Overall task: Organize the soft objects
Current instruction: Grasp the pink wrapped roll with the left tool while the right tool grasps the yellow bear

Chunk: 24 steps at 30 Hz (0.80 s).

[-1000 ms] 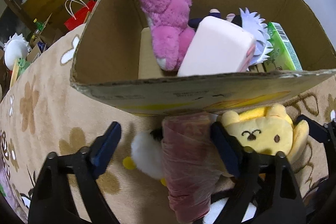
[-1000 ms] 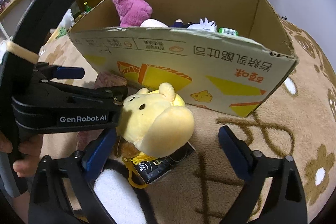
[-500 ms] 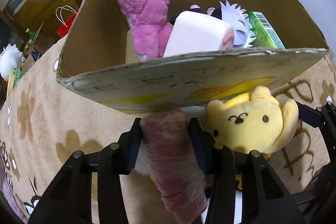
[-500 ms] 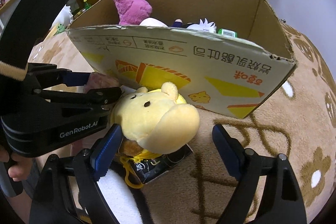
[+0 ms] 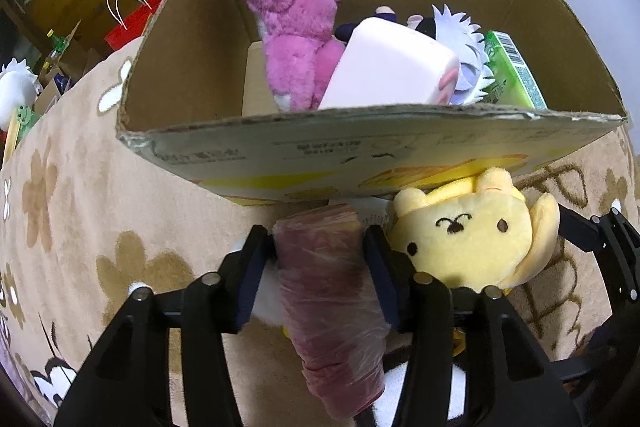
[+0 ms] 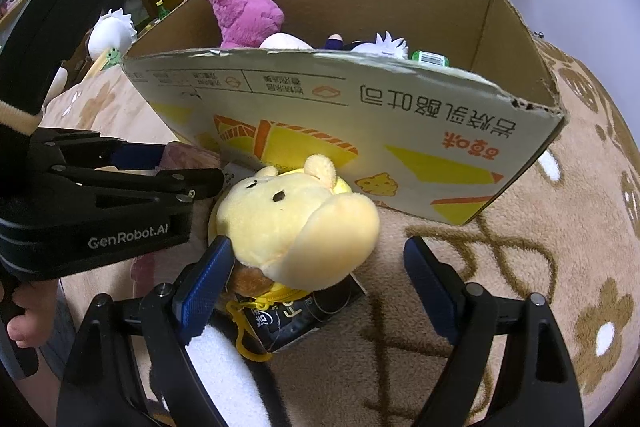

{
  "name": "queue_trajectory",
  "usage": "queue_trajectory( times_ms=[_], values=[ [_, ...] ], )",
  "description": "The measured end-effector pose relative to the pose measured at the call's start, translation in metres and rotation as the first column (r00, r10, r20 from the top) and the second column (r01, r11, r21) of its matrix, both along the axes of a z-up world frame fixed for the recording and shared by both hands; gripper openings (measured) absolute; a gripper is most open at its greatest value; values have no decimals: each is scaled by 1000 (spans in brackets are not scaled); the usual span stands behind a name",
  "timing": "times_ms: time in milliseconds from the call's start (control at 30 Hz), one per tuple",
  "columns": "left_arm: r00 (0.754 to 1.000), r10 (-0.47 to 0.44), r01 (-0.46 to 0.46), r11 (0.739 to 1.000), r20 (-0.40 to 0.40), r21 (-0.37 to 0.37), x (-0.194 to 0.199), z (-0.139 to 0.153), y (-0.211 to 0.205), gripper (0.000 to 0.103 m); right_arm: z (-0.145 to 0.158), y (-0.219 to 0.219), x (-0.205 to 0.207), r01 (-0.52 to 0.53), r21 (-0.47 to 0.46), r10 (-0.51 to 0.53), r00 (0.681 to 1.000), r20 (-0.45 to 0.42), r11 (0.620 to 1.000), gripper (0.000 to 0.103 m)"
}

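Left gripper (image 5: 320, 267) fingers, having just reopened slightly, apparently clamp the maroon roll (image 5: 332, 303) beside the cardboard box (image 5: 360, 155); lift vertically over its rim. Right gripper (image 6: 316, 291) fingers stand released around the yellow plush (image 6: 296, 223).

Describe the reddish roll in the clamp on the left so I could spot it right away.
Find the big cardboard box on the flowered carpet; just in front of its near wall lies a yellow plush. Right beside that plush is the dark red roll, wrapped in shiny clear film, between the left gripper pads; it alone is a smooth, faceless cylinder.
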<state>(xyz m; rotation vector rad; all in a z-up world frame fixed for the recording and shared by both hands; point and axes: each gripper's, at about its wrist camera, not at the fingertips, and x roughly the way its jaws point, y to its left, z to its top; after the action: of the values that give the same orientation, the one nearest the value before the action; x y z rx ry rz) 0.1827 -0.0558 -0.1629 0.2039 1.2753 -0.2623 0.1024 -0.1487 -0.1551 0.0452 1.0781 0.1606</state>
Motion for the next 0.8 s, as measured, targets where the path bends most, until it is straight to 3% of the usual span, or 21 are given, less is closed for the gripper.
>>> queue_trajectory(
  times_ms=[400,600,700,800],
  values=[
    [1000,23,-23,1000,-16,0,2,-9,2,53,-4,3,2,-6,-6,6,1000,0,1000,91],
    [1000,25,-25,1000,-11,-4,-1,-8,8,45,-1,7,0,-24,-7,24,1000,10,1000,77],
    [1000,28,-28,999,-6,-19,-2,-5,10,41,1,11,-2,-45,10,45,999,14,999,59],
    [999,39,-40,998,-9,-41,-2,-1,15,38,3,14,-4,-43,-14,43,999,26,999,54]
  ],
)
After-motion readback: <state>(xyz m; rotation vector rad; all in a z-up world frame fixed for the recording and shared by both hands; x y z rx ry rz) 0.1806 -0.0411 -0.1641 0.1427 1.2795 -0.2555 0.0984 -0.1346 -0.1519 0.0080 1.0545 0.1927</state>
